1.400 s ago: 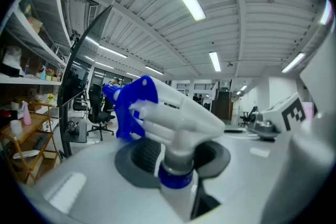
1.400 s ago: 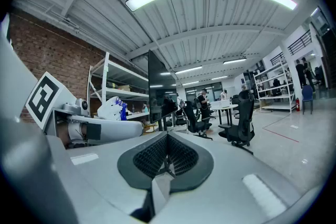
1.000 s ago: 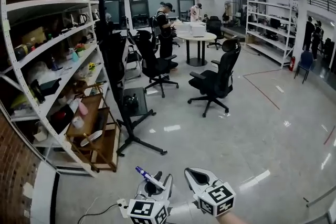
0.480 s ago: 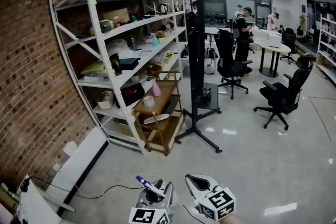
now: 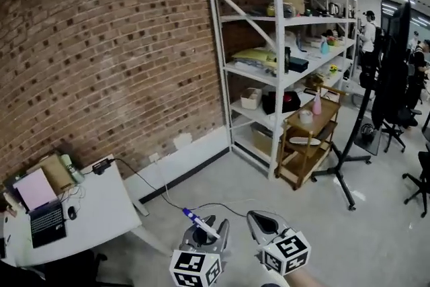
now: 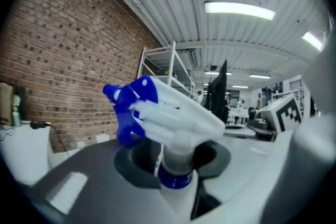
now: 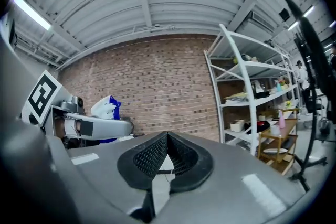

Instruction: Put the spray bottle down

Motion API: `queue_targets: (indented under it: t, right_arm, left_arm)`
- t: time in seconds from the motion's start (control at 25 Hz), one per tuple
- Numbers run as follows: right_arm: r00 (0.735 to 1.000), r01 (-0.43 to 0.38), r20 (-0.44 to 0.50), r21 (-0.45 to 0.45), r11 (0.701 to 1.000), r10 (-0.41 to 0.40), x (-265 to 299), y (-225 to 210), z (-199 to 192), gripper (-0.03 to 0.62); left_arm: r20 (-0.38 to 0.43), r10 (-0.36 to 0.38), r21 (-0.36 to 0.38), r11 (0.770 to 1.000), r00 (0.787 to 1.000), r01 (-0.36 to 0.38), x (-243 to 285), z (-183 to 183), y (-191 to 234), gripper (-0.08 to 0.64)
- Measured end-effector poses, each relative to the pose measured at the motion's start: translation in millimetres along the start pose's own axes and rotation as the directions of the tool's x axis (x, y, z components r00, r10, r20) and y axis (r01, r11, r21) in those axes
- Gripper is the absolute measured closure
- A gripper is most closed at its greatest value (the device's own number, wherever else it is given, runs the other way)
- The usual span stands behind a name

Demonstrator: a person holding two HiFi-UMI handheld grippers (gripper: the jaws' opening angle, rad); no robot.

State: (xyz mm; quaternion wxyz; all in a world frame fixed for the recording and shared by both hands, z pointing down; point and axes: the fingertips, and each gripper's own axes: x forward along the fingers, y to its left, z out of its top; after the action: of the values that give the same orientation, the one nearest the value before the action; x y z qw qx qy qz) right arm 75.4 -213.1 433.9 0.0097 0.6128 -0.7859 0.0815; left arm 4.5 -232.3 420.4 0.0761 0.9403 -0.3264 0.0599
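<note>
A spray bottle (image 5: pixel 200 224) with a white and blue trigger head sticks up from my left gripper (image 5: pixel 205 236) at the bottom middle of the head view. In the left gripper view the pads close on the neck of the bottle (image 6: pixel 170 115), just under its blue collar. My right gripper (image 5: pixel 263 225) hangs right beside it, its jaws closed on nothing. The right gripper view shows these pads (image 7: pixel 152 157) meeting at the tips, and the bottle's head (image 7: pixel 107 107) at the left. Both grippers are in the air above the floor.
A white table (image 5: pixel 101 201) with a laptop (image 5: pixel 46 222), a mouse and boxes stands at the lower left against the brick wall (image 5: pixel 114 57). White shelving (image 5: pixel 275 77), a wooden cart (image 5: pixel 309 138) and a black stand (image 5: pixel 349 158) are at the right. A cable (image 5: pixel 168 201) crosses the floor.
The whole view has swung left, from the office chairs and shelving to the brick wall and the white table. Both grippers keep their places in the picture, the bottle still in the left one.
</note>
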Motion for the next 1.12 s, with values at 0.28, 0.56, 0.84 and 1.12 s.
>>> queue_targets:
  t: [0.28, 0.56, 0.84, 1.12]
  right_arm:
    - [0.973, -0.231, -0.014, -0.034, 0.972, 0.231, 112, 141, -10, 0.595]
    - [0.904, -0.425, -0.073, -0.060, 0.903, 0.421, 174, 258, -26, 0.595]
    - [0.828, -0.559, -0.123, -0.109, 0.822, 0.547, 229, 339, -34, 0.596]
    - [0.761, -0.649, -0.136, -0.118, 0.752, 0.635, 296, 416, -42, 0.595]
  left_arm:
    - [0.002, 0.281, -0.052, 0.958, 0.960, -0.281, -110, -13, 156, 0.430]
    - [0.009, 0.487, -0.098, 0.870, 0.873, -0.484, -199, -26, 250, 0.430]
    - [0.020, 0.640, -0.160, 0.760, 0.768, -0.629, -257, -39, 315, 0.430]
    - [0.018, 0.751, -0.177, 0.652, 0.660, -0.737, -297, -49, 402, 0.430]
